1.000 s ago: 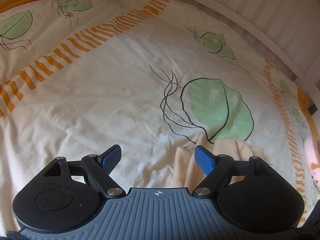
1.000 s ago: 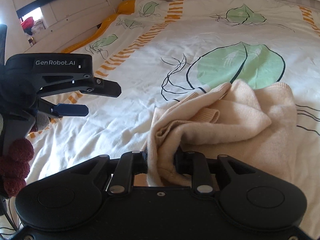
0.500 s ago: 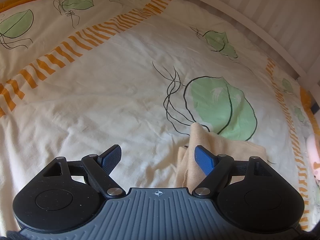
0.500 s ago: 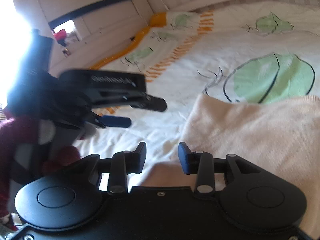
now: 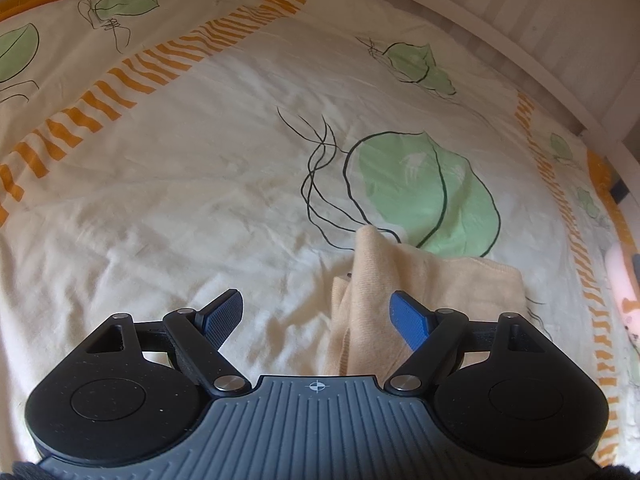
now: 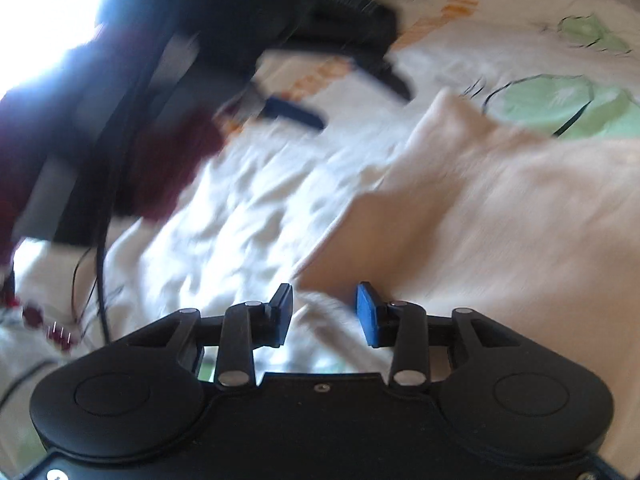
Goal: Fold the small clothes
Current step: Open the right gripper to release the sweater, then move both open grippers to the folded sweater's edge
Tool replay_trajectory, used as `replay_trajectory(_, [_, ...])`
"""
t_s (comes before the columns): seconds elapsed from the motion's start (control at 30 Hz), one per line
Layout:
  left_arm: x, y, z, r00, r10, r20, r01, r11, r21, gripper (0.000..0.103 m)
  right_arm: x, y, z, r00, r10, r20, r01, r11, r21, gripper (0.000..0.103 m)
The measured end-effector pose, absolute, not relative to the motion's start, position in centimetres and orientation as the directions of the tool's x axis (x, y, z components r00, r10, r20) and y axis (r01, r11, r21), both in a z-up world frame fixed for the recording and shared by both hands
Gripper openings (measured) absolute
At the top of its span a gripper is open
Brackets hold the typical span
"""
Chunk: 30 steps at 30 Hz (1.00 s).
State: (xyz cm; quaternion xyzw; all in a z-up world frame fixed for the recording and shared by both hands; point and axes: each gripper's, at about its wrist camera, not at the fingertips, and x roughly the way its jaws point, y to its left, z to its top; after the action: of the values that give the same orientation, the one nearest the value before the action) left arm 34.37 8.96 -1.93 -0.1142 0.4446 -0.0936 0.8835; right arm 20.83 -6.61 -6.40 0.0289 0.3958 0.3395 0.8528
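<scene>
The left gripper (image 5: 318,316) is seen spread, grasping nothing. The right gripper (image 6: 324,314) is released; the cream garment (image 6: 500,216) beyond is blurred, its lower edge hidden.

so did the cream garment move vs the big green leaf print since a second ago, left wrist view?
Yes. The cream garment has spread out flatter, its corner now poking up against the big green leaf print.

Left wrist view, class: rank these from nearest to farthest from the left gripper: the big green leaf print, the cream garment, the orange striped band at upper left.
1. Cream garment, just ahead of the left gripper, toward its right.
2. Big green leaf print, beyond the garment.
3. Orange striped band, far upper left.
</scene>
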Motion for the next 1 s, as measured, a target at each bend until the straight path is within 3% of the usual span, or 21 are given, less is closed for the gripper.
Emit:
replay_trajectory(0.3, [34.1,7.1,-2.4,0.564,-0.286,-0.774,0.127,0.957,-0.261,0.08,16.0,-9.9,-4.2,0.584,0.558,-0.589,-0.526,0.813,0.249,0.049])
replay_trajectory(0.47, [34.1,5.9,-3.0,0.537,-0.286,-0.794,0.158,0.958,-0.238,0.08,13.5,-11.7,-3.4,0.728,0.379,-0.571,-0.455,0.89,0.01,0.057])
replay_trajectory(0.7, [34.1,5.9,-3.5,0.515,-0.294,-0.805,0.163,0.956,-0.245,0.08,13.4,-10.0,-5.2,0.775,0.232,-0.588,-0.486,0.814,-0.318,0.055])
replay_trajectory(0.87, [34.2,6.0,-3.6,0.51,-0.29,-0.81,0.156,0.957,-0.244,0.08,12.6,-10.0,-6.8,0.806,0.153,-0.572,-0.476,0.743,-0.471,0.039])
replay_trajectory(0.9, [34.2,5.9,-3.6,0.51,-0.29,-0.81,0.158,0.957,-0.243,0.08,12.5,-10.0,-7.0,0.812,0.146,-0.566,-0.472,0.735,-0.487,0.029])
replay_trajectory(1.0, [34.2,5.8,-3.6,0.509,-0.291,-0.81,0.164,0.957,-0.24,0.08,12.4,-9.9,-7.5,0.822,0.145,-0.551,-0.478,0.702,-0.528,0.015])
